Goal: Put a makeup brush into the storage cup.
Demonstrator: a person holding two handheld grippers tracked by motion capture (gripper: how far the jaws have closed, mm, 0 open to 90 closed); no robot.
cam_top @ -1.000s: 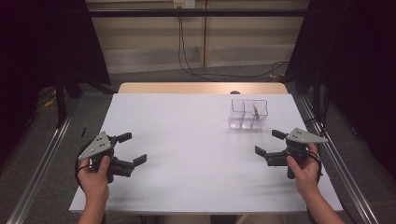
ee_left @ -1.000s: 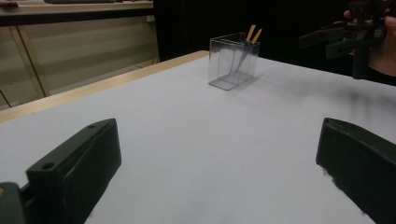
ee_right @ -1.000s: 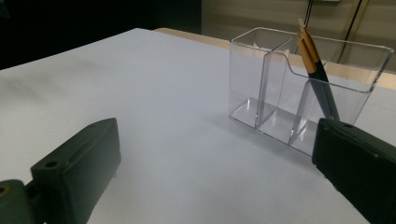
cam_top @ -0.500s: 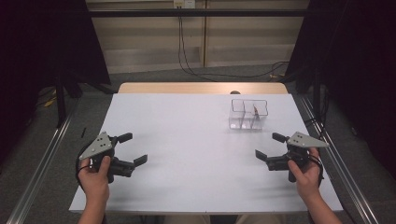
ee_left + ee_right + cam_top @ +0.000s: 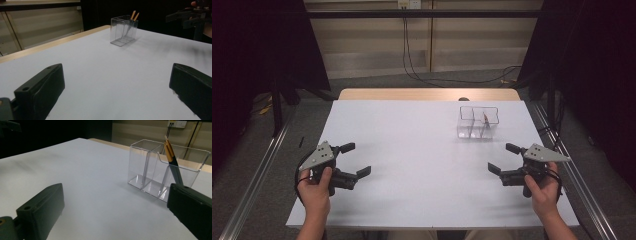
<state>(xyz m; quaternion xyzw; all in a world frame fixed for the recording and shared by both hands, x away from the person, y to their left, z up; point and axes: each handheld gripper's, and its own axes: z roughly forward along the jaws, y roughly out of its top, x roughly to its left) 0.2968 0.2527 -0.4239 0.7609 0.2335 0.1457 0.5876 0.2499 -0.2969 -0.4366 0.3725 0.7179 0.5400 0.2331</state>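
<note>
Resting wide apart, both grippers are holding nothing: the right gripper [image 5: 502, 159], jaws spread, is drifting slightly nearer the clear organizer [image 5: 478, 121] holding pencils [image 5: 173, 165]; the left gripper [image 5: 354, 160], likewise spread, is idling well away.

high view: above near edge, looks forward-down | gripper views: low over table [image 5: 422, 150], both face holder [image 5: 123, 30] at frame top

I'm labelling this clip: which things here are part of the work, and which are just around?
Part of the work:
- clear divided holder
- pencils standing in it
- left gripper, open
- right gripper, open

Just around:
- white table
- cables on the floor behind
- wall socket
</note>
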